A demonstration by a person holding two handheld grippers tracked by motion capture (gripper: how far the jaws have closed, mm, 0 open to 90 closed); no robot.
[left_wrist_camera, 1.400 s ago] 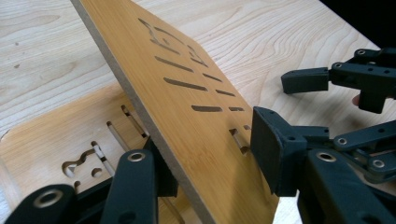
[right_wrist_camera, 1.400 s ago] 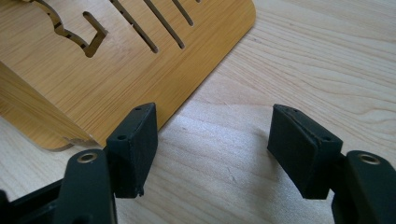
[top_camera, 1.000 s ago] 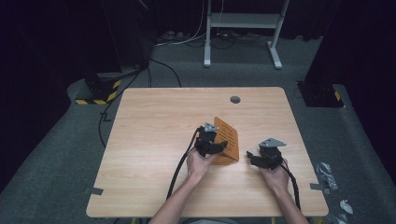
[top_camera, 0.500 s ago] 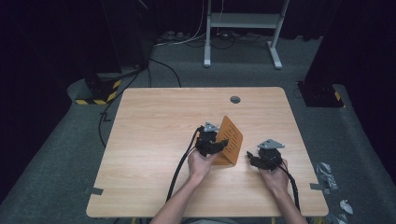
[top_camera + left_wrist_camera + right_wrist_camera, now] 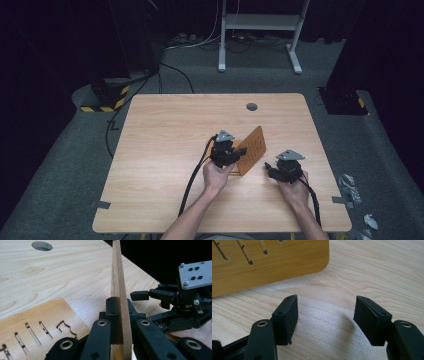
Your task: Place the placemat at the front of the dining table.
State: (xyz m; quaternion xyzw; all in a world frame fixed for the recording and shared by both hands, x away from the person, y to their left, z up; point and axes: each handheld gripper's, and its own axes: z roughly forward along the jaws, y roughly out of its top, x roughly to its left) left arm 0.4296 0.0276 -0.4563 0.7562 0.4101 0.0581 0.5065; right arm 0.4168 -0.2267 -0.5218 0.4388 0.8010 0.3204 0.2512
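A thin orange-brown wooden board point(image 5: 253, 146) with cut slots stands tilted on its edge near the table's middle. My left gripper point(image 5: 236, 155) is shut on its near edge. Its jaws have just been closing, and in the left gripper view the board point(image 5: 119, 282) runs edge-on between both pads point(image 5: 111, 315). A second slotted wooden panel point(image 5: 37, 320) lies flat on the table below and left of it. My right gripper point(image 5: 270, 169) rests to the right of the board, open with nothing between its fingers point(image 5: 325, 317). The slotted board point(image 5: 269, 262) shows ahead of it.
The light wooden table point(image 5: 165, 135) has a round cable hole point(image 5: 251, 106) near its far edge. Cables trail from both grippers toward the near edge. A yellow-black striped block point(image 5: 105, 95) and a metal stand point(image 5: 260, 30) are on the floor beyond.
The left gripper's jaws have closed onto the board's edge, and the board has tipped up and shifted slightly right. The right gripper has stayed where it was.
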